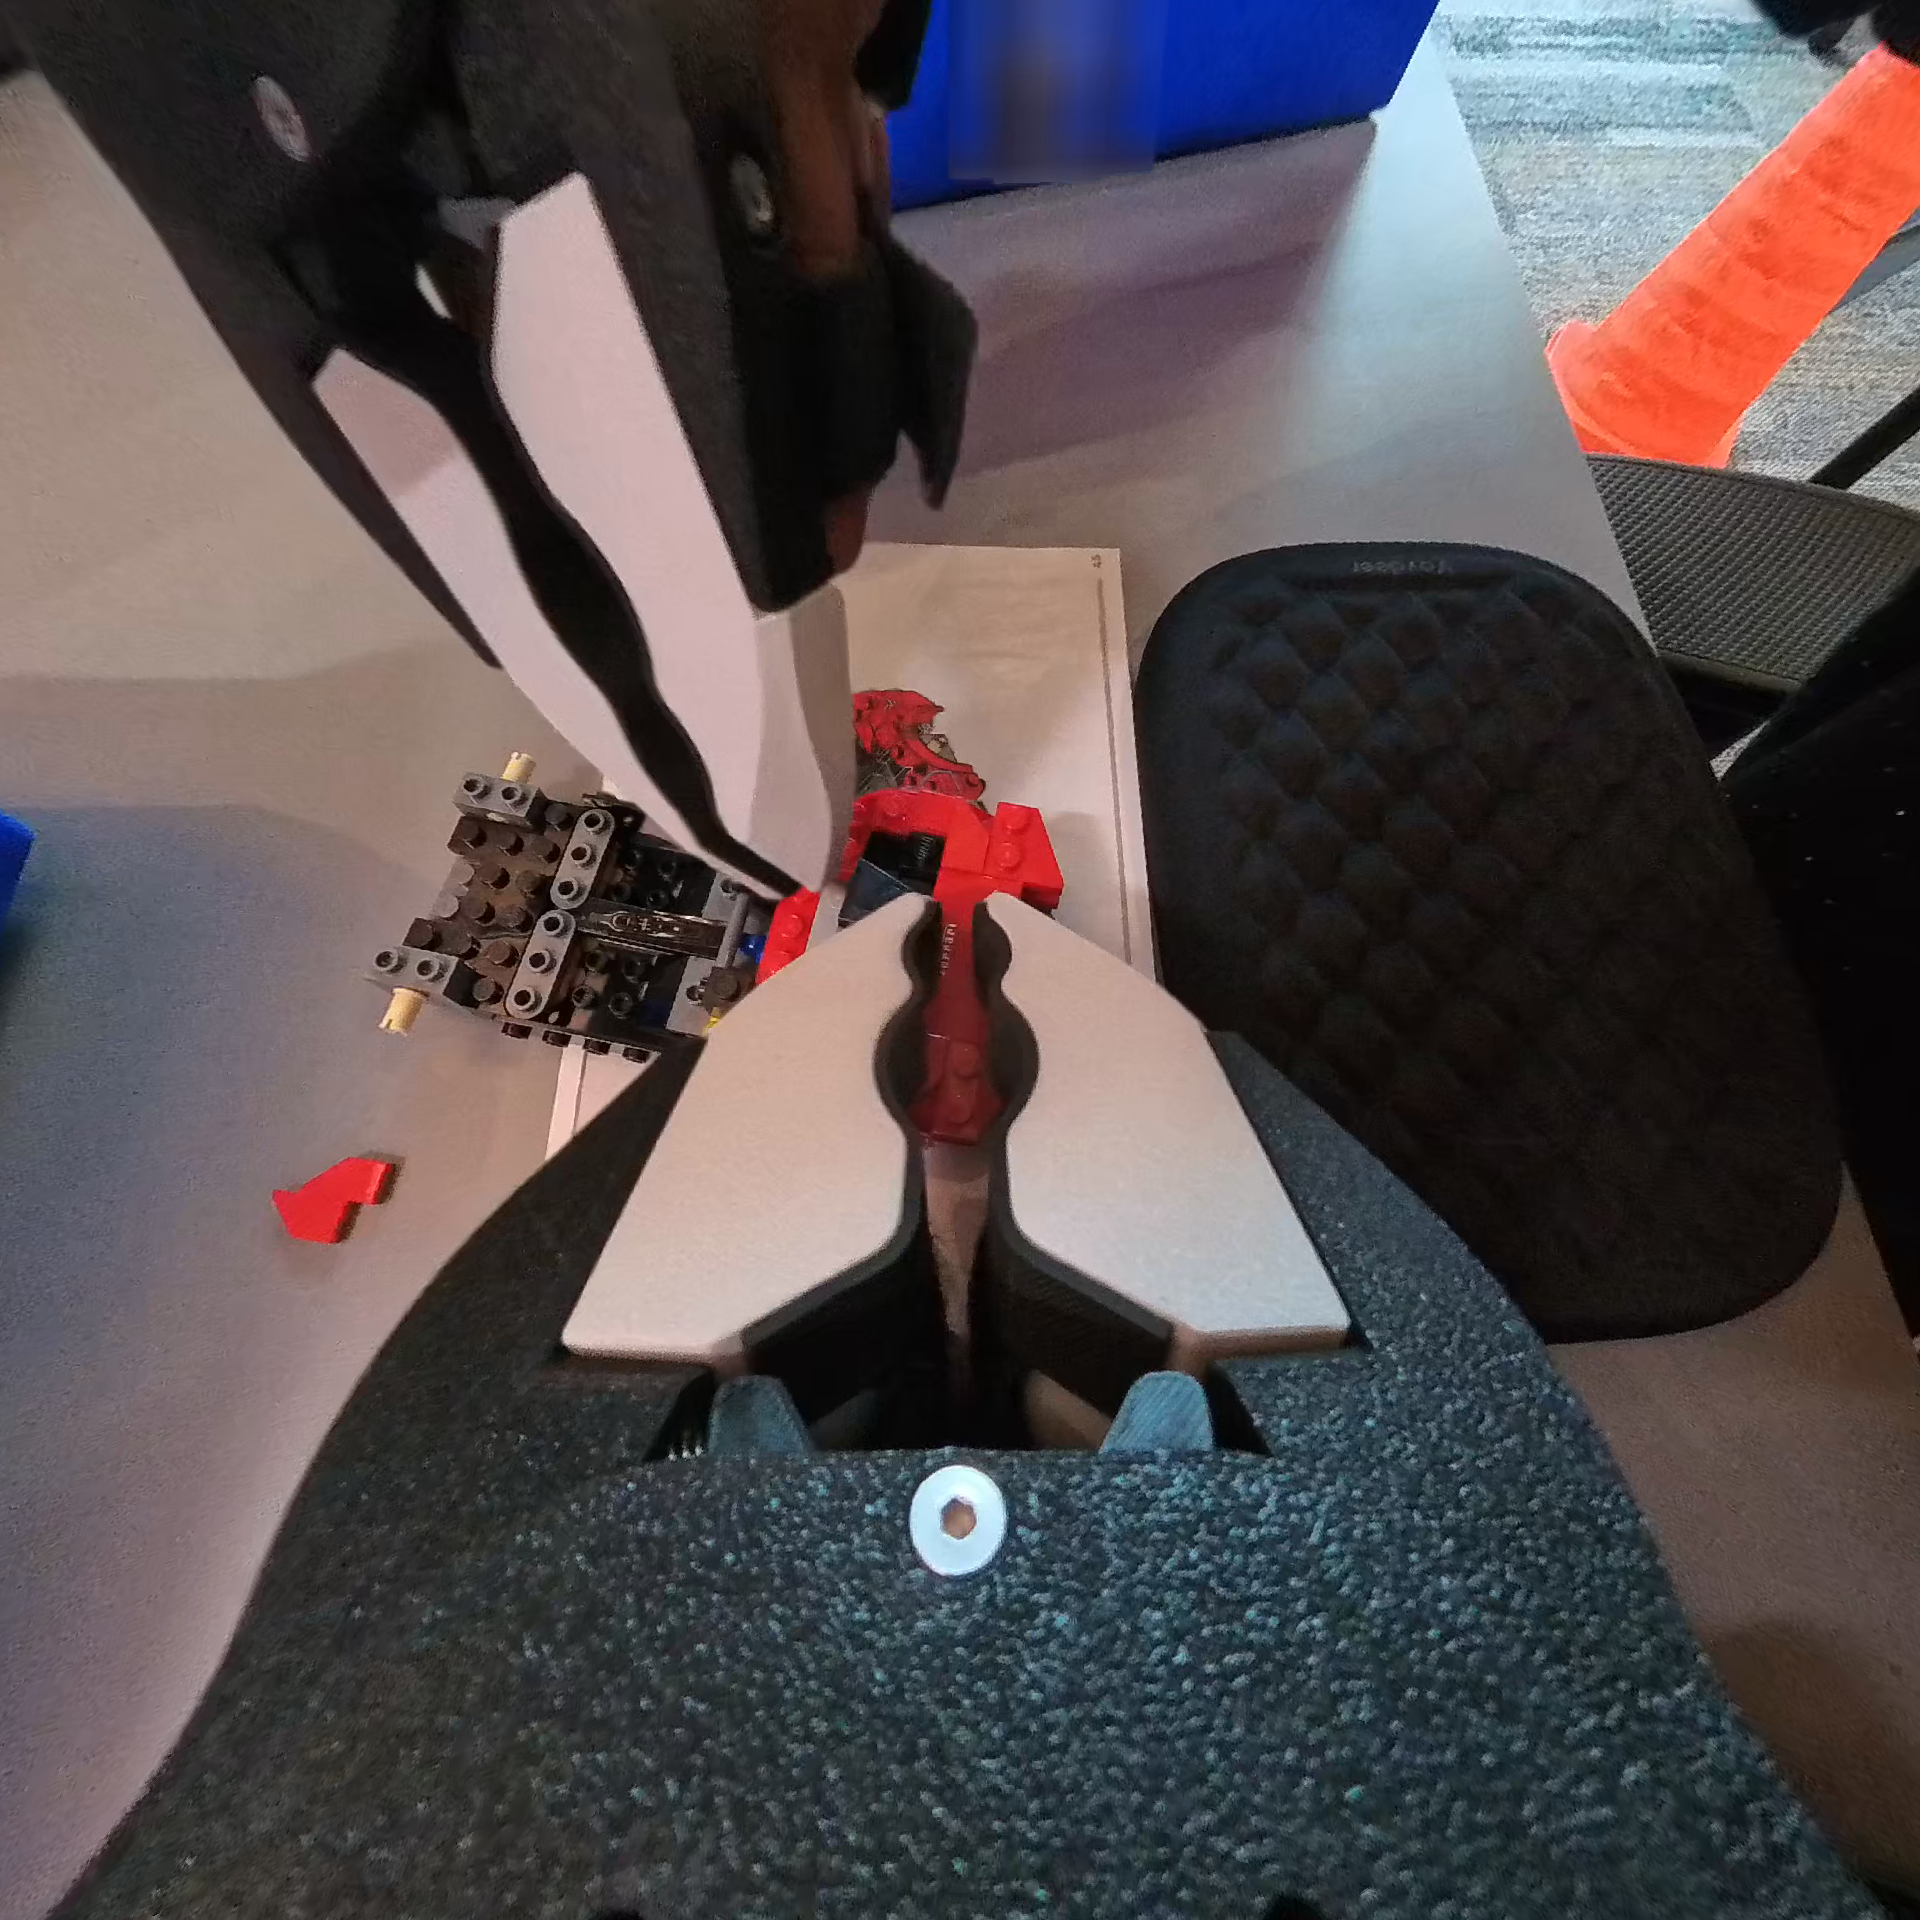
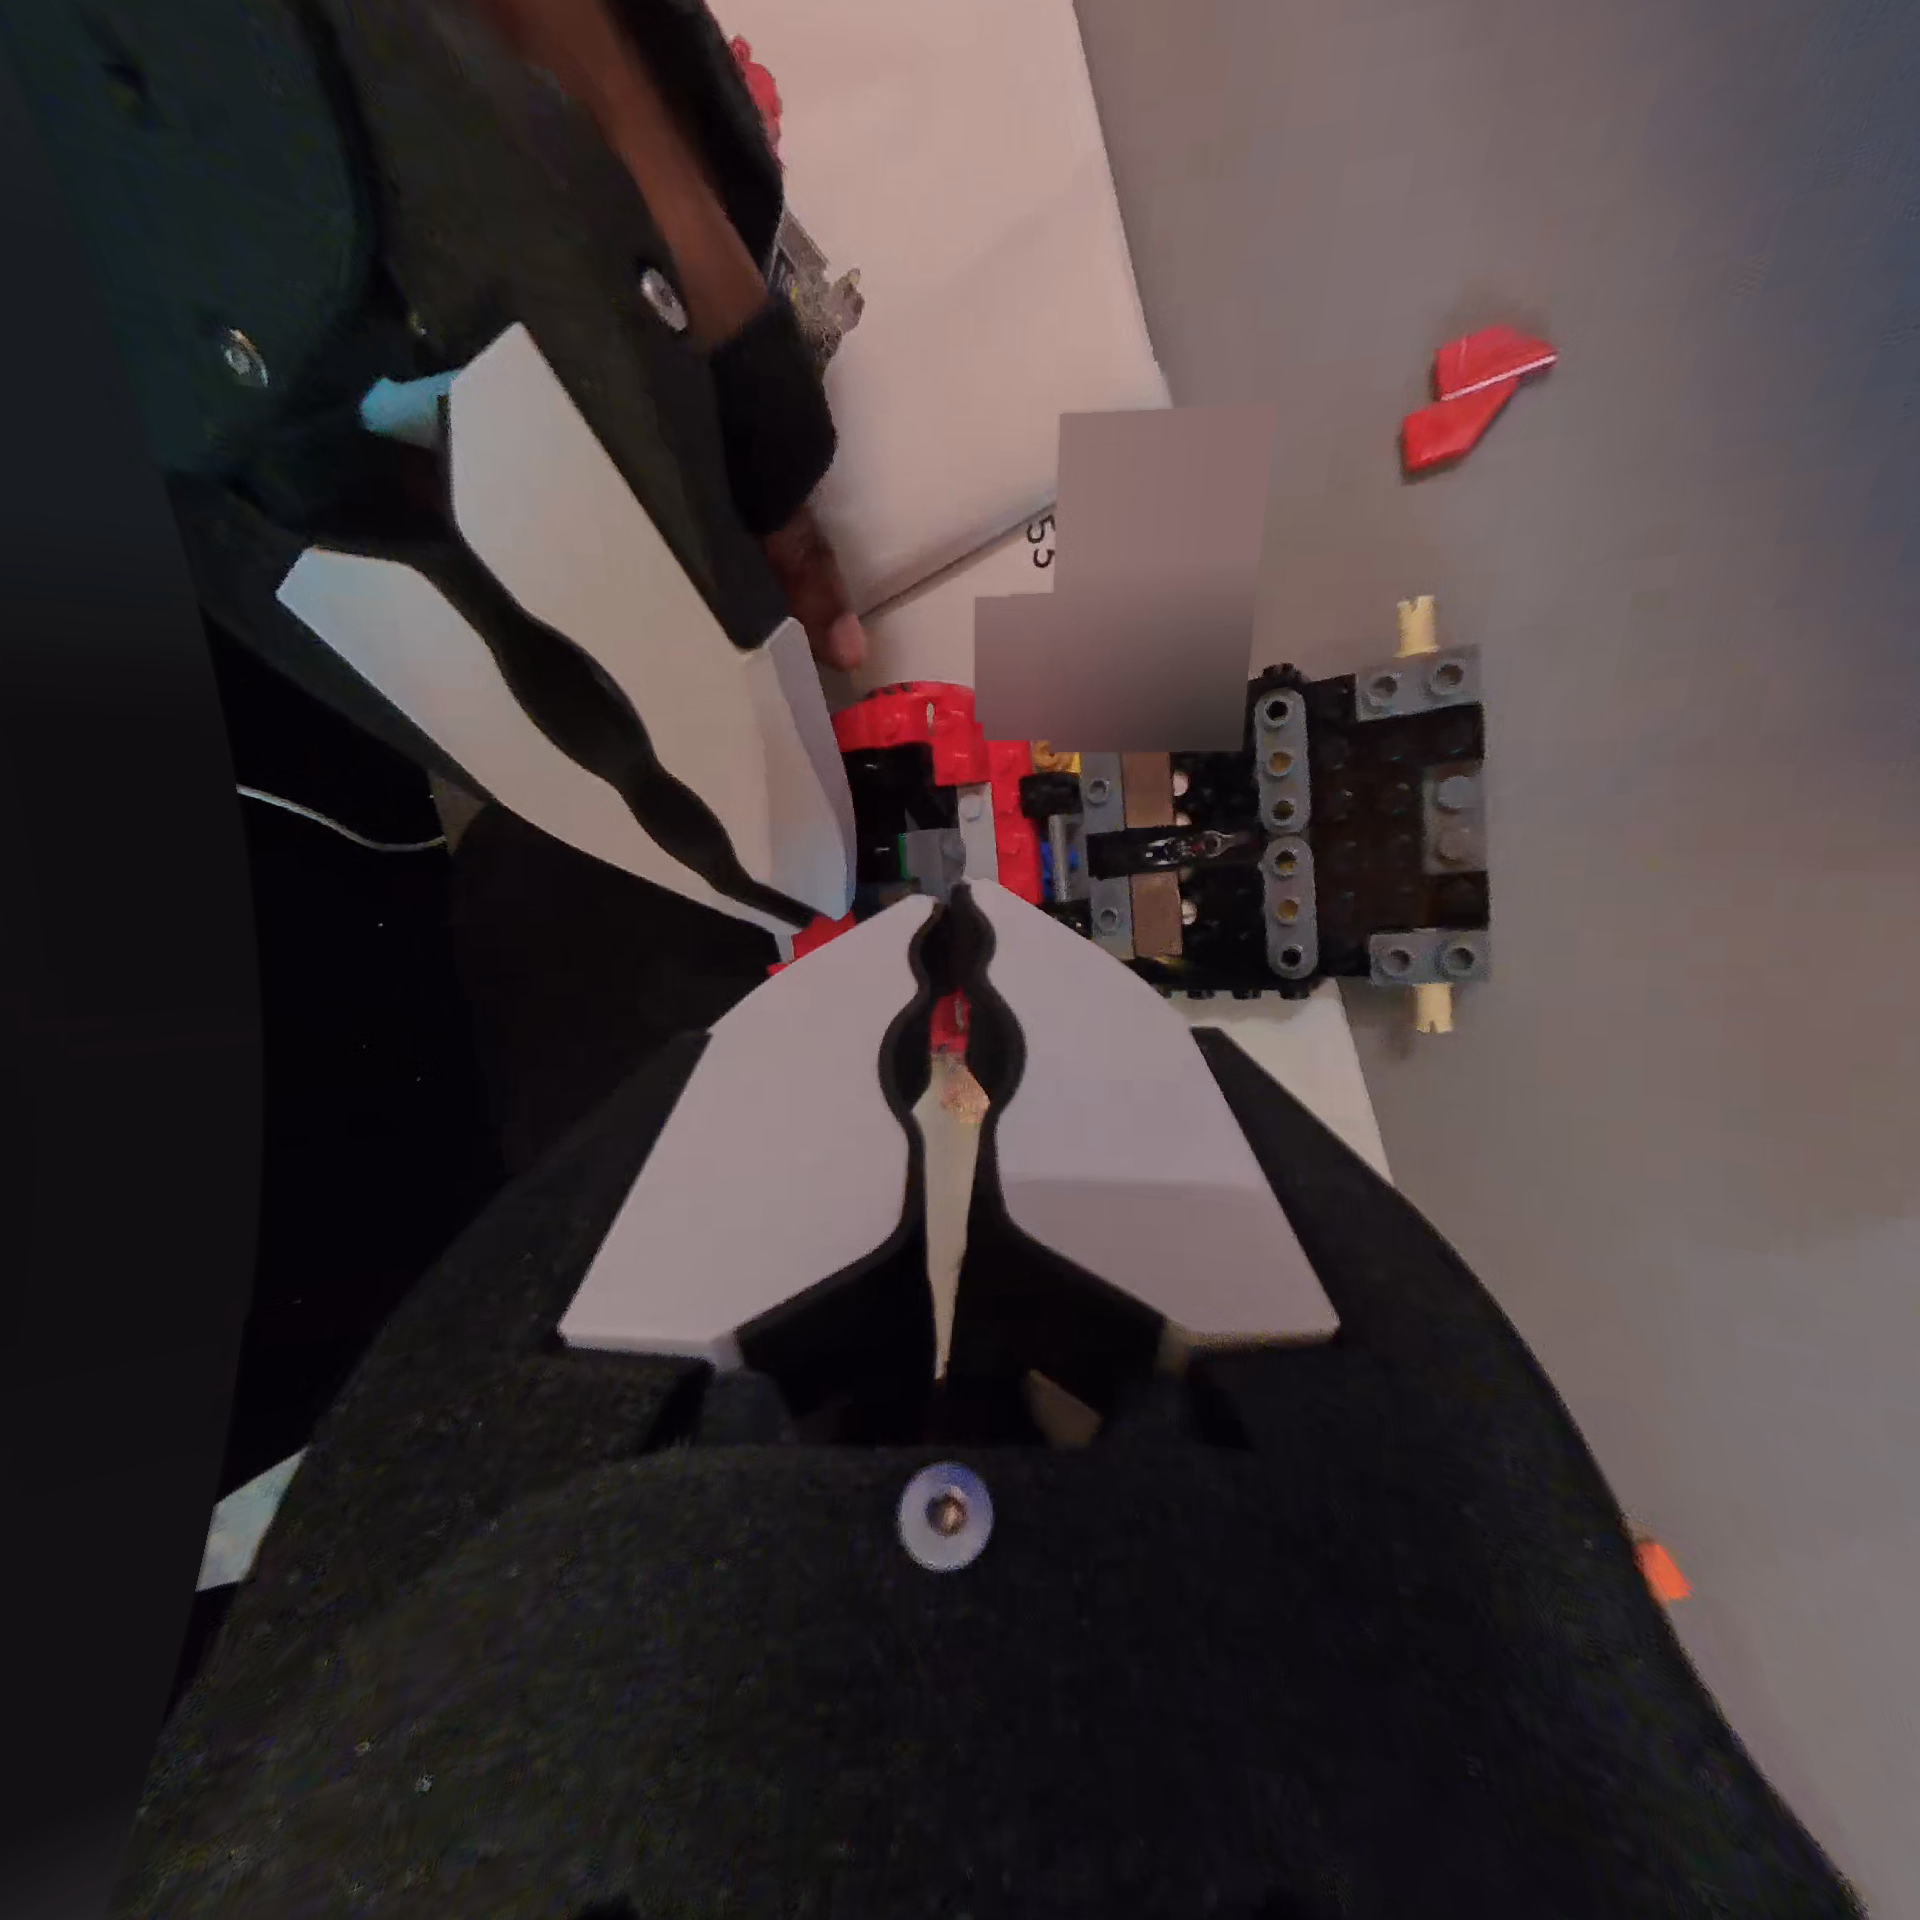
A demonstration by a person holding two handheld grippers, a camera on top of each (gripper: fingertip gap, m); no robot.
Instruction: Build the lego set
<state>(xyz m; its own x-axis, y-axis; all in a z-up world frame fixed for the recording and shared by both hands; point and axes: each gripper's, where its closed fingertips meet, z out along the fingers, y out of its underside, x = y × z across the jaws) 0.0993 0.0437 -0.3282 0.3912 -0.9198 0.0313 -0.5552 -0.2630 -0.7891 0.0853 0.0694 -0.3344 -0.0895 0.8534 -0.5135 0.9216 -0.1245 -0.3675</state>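
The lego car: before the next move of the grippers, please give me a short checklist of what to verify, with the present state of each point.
1. Left gripper shut on the red nose of the lego car: ok.
2. Right gripper tips closed at the car's red front; firm hold on a piece: cannot tell.
3. Car rests partly on the instruction booklet, chassis flat: ok.
4. Loose red piece lies apart on the table, free to pick: ok.
5. Grippers close together at the front, tips crowd each other: not ok.
6. Tan axle pins seated at the rear: ok.
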